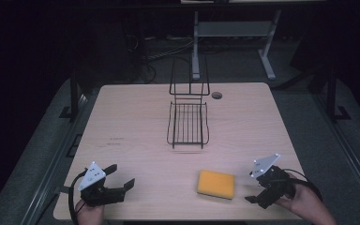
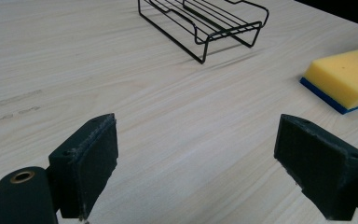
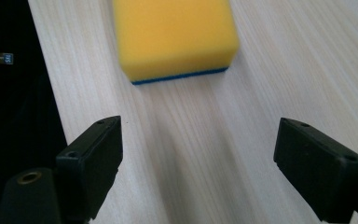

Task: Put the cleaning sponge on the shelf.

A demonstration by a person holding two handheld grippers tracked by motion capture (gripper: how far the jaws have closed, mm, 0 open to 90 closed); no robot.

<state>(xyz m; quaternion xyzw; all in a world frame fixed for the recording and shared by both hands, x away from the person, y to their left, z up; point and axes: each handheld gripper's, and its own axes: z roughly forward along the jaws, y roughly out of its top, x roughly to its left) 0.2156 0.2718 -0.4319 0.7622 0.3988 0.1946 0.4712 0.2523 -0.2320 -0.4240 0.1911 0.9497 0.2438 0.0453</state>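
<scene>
With the right gripper [image 1: 258, 190] held wide open just beside the yellow sponge [image 1: 216, 184], which lies flat near the counter [image 1: 136, 136] front edge, and the left gripper [image 1: 120, 177] likewise released, the soft sponge could be pushed off if approached low.

Sponge [image 3: 175, 37] cut off by top edge in right gripper view; wire rack [image 2: 205, 21] cut off likewise in left gripper view. Desk [image 3: 205, 154] grain ahead of the fingers [image 3: 95, 163] blurred.
</scene>
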